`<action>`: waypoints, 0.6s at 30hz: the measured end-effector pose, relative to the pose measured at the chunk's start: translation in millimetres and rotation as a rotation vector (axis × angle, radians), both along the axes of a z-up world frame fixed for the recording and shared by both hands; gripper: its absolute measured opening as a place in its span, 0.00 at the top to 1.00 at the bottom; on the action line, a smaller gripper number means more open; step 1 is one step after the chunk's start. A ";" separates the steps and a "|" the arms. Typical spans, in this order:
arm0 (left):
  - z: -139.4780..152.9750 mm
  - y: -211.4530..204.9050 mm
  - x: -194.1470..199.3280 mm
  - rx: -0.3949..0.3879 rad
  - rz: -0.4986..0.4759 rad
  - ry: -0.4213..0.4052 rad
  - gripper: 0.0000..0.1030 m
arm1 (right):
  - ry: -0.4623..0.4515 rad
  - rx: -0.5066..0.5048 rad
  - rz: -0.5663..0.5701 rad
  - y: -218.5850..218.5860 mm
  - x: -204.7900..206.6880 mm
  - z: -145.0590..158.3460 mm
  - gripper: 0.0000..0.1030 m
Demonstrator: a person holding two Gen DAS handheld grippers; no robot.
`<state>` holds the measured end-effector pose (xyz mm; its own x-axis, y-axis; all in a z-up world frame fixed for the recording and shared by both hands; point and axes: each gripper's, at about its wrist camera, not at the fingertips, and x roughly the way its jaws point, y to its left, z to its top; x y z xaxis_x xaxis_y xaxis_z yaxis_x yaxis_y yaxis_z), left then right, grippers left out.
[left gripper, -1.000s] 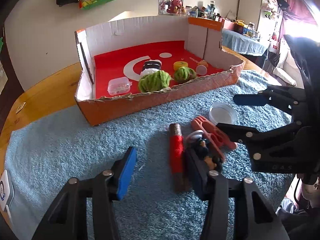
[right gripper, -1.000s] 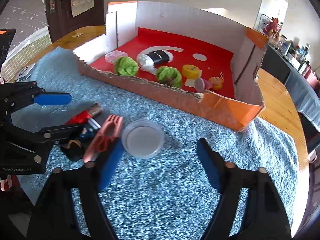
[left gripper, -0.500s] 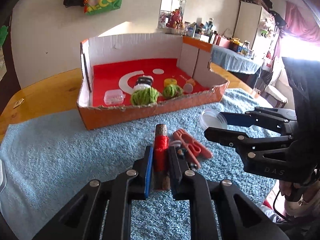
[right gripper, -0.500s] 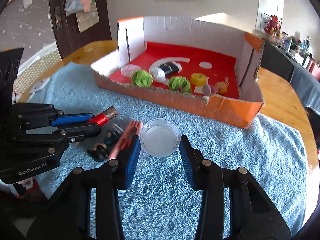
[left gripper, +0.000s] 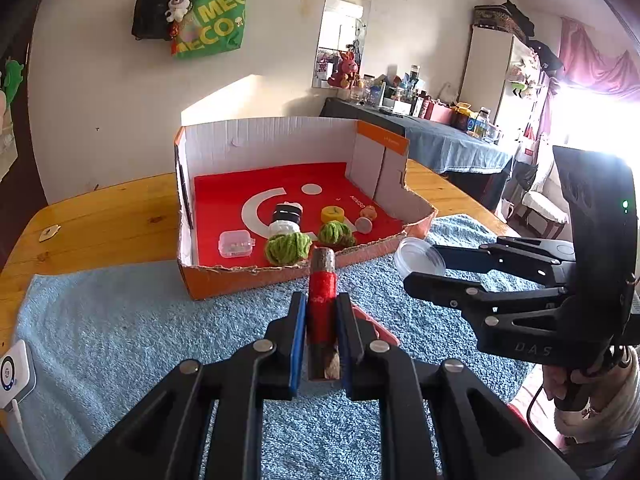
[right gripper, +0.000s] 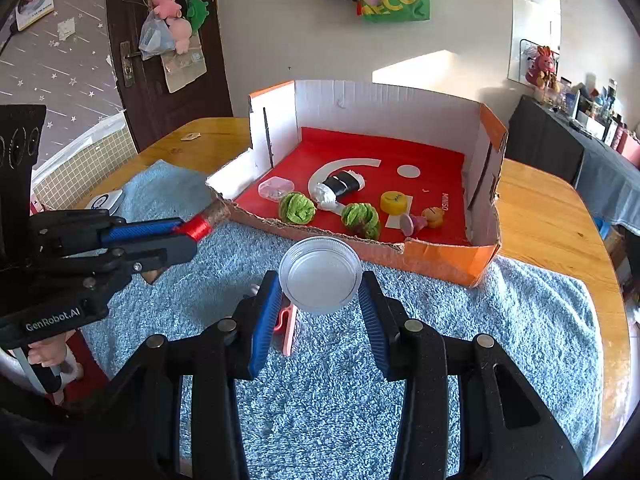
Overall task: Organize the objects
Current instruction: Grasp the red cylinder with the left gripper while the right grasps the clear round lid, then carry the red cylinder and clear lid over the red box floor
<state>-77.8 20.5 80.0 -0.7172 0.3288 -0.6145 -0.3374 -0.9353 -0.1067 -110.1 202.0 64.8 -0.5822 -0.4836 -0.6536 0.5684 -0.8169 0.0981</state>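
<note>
Left gripper (left gripper: pixel 322 328) was clamped on the red thread spool (left gripper: pixel 321 312), blue pads pressed flat against both sides of it, cork-brown end sticking out past the fingertips and aimed toward the cardboard box (left gripper: pixel 240 280). Spool was off the blue towel (left gripper: pixel 120 340), held in the air. Right gripper (right gripper: pixel 320 300) was closed on the clear round plastic lid (right gripper: pixel 320 276), pads squeezing its rim left and right, lid also off the towel and just short of the box's torn front wall. Both grippers sat side by side, near each other, not touching. A salmon-pink plastic piece (right gripper: pixel 289 330) lay on the towel under the right gripper. In the box, on the red floor: two green yarn balls (right gripper: pixel 297 208), black-and-white roll (right gripper: pixel 340 188), yellow cap (right gripper: pixel 394 203), small clear case (left gripper: pixel 236 243), small orange figure (right gripper: pixel 433 216). Box stood on the wooden table (right gripper: pixel 540 220), partly over the towel's far edge.
</note>
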 end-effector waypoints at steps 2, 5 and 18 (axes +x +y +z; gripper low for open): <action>1.1 -0.3 -2.5 0.001 0.003 -0.001 0.85 | -0.002 -0.001 -0.001 1.0 0.1 0.1 0.62; 2.7 -1.6 -7.2 -0.002 0.014 0.000 0.85 | -0.003 -0.011 -0.001 2.8 -1.1 2.1 0.62; 17.0 -4.5 -68.1 0.009 0.032 -0.041 0.85 | 0.003 0.000 -0.011 -0.2 -45.1 21.2 0.62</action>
